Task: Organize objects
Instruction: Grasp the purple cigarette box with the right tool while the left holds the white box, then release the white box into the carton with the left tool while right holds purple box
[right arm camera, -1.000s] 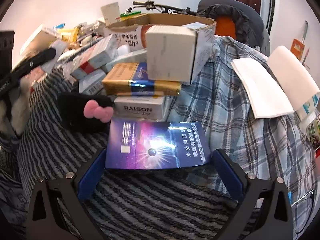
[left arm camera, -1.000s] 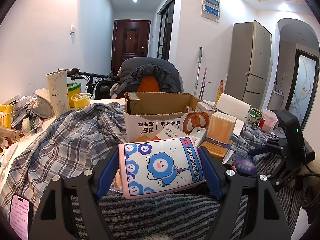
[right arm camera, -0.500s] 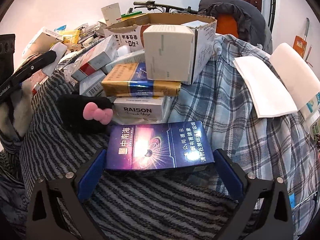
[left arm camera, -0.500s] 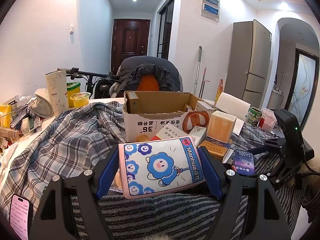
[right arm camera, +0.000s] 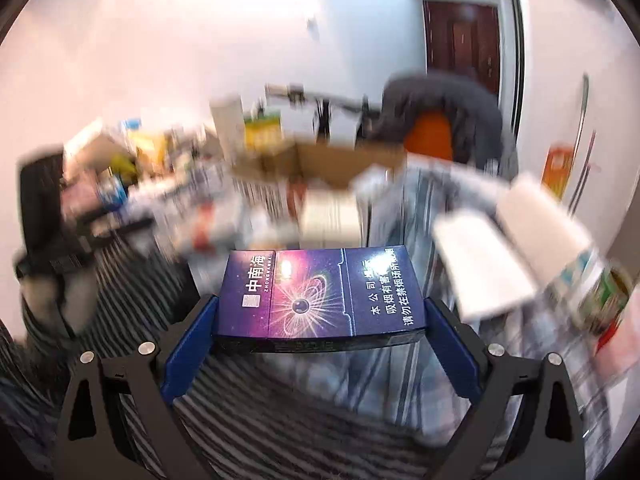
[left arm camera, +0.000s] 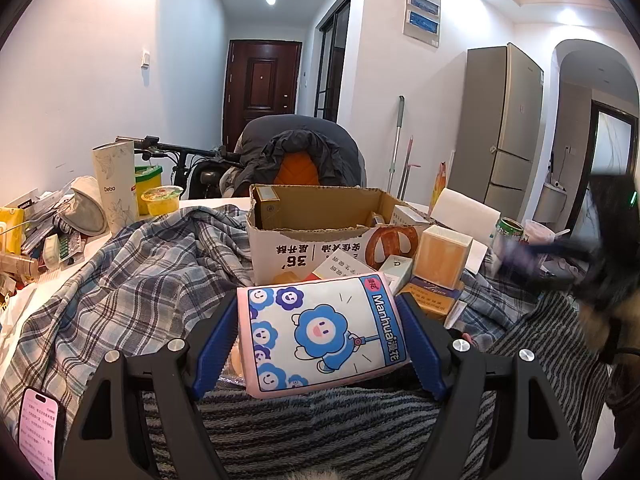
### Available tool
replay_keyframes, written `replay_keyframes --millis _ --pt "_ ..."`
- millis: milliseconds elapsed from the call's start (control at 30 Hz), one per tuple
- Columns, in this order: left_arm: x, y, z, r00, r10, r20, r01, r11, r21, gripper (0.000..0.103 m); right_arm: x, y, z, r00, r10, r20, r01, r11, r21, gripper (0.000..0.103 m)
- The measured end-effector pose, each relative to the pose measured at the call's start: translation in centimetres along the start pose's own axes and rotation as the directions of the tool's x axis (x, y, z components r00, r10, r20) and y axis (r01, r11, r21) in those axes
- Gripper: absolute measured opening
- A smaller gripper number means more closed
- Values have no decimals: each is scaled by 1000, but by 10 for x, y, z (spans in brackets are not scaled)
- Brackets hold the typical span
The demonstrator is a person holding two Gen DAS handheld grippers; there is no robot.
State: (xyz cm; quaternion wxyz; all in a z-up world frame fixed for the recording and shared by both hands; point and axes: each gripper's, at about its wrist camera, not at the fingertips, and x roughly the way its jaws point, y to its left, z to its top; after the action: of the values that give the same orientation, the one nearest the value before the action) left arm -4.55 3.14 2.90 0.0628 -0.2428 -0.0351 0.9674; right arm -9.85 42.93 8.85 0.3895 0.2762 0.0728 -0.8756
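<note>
Both claws carry packs toward the cardboard box (left arm camera: 320, 220)

The right claw (right arm camera: 320, 320) clamps the purple carton (right arm camera: 320, 292) by its ends, jaws wide; the left claw (left arm camera: 320, 336) grips the pink tissue pack (left arm camera: 320, 328). Each should stay level, squeezed firmly, with the box ahead.

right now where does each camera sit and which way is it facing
Left wrist: on the left tongs, looking forward and slightly down over the pink Manhua tissue pack clamped between them toward the cardboard box; its own blue pads and black frame show.
Right wrist: on the right tongs, facing the same pile, blurred; the purple cigarette pack sits between its pads.
Shared: cardboard box, striped cloth, plaid shirt; each view catches the other tongs at its edge.
</note>
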Motion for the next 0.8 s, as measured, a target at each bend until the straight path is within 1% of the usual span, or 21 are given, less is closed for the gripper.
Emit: replay_keyframes --millis 100,200,267,333,367,467,533,600,633,700,733,800 --pt "-1 0 0 1000 -1 2 1 1000 -2 78 -16 5 33 991 0 131 2 1000 -14 98" --pt "-1 0 0 1000 -1 1 1 1000 -1 78 -15 9 70 976 13 220 -8 1000 -22 99" --pt "-1 1 0 1000 -1 1 1 1000 -3 78 -3 11 90 973 11 229 -4 1000 -30 99" --pt "-1 1 0 1000 -1 1 1 1000 -3 78 18 11 108 975 -1 224 7 1000 -26 99" --pt "-1 1 0 1000 -1 2 1 1000 -3 78 32 9 116 977 6 215 -3 1000 -18 99" --pt "-1 1 0 1000 -2 4 2 1000 -4 78 60 6 131 974 6 227 -9 1000 14 99" --pt "-2 2 0 1000 -7 11 7 1000 -7 78 70 0 131 962 15 273 -29 998 48 99" --pt "-4 3 0 1000 -14 19 14 1000 -9 78 75 -4 124 938 13 346 -40 997 71 99" --pt "-4 2 0 1000 -16 20 16 1000 -8 78 80 -6 119 936 7 353 -39 996 85 99" --pt "-5 2 0 1000 -20 24 21 1000 -8 78 88 -9 113 941 -7 339 -25 996 90 99" --pt "-6 2 0 999 -23 26 23 1000 -7 78 91 -10 109 939 -13 344 -20 996 91 99" --pt "-7 0 0 999 -29 31 29 1000 -3 78 97 -16 101 942 -5 335 -32 994 104 99"
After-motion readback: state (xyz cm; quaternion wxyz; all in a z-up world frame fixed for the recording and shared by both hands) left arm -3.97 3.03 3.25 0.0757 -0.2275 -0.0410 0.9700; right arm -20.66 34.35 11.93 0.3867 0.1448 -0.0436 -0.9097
